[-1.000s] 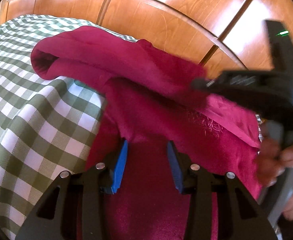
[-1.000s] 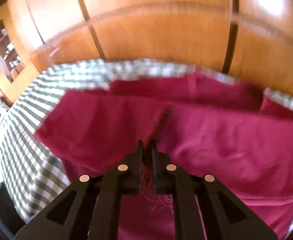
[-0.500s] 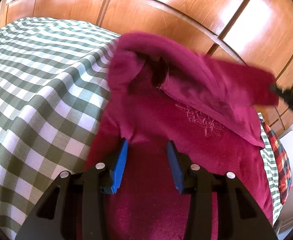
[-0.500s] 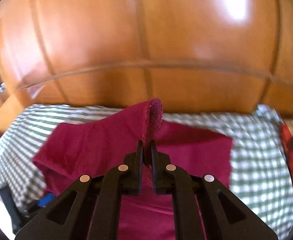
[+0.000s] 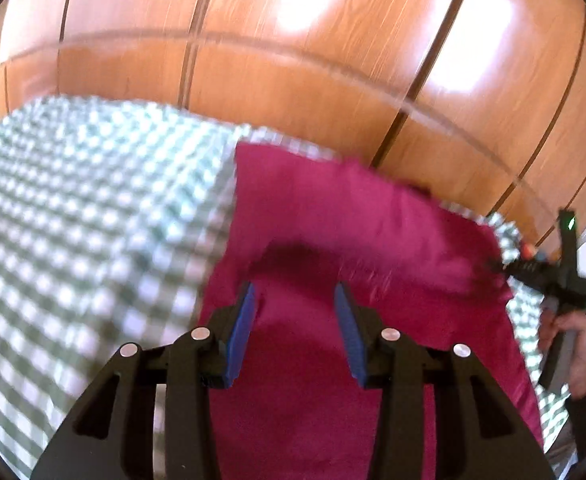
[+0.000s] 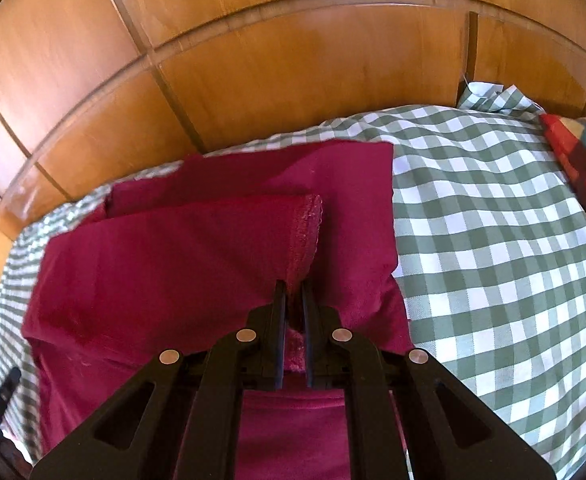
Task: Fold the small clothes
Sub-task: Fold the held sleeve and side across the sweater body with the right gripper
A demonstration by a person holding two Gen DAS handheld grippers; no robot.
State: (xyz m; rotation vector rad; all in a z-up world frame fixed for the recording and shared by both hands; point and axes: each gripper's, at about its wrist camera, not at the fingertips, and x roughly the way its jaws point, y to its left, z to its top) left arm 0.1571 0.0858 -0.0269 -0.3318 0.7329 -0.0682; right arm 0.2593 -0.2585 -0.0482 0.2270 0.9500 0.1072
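While right gripper jaws pinch its hem, the garment lies ahead.

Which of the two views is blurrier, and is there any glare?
Left wrist view: motion blur smears the checked cloth and red garment; bright glare patches on the wood panelling. Right wrist view: mostly sharp, checks crisp, slight blur at the left edge, one small bright spot at the top; fisheye bends the panel lines in both.

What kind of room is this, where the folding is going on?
Most likely a bedroom in a home. The crimson garment lies on a soft, rumpled green-and-white checked cover, like a bedspread, set against glossy wooden panelled doors that look like a wardrobe. A multicoloured plaid cloth lies at one edge.
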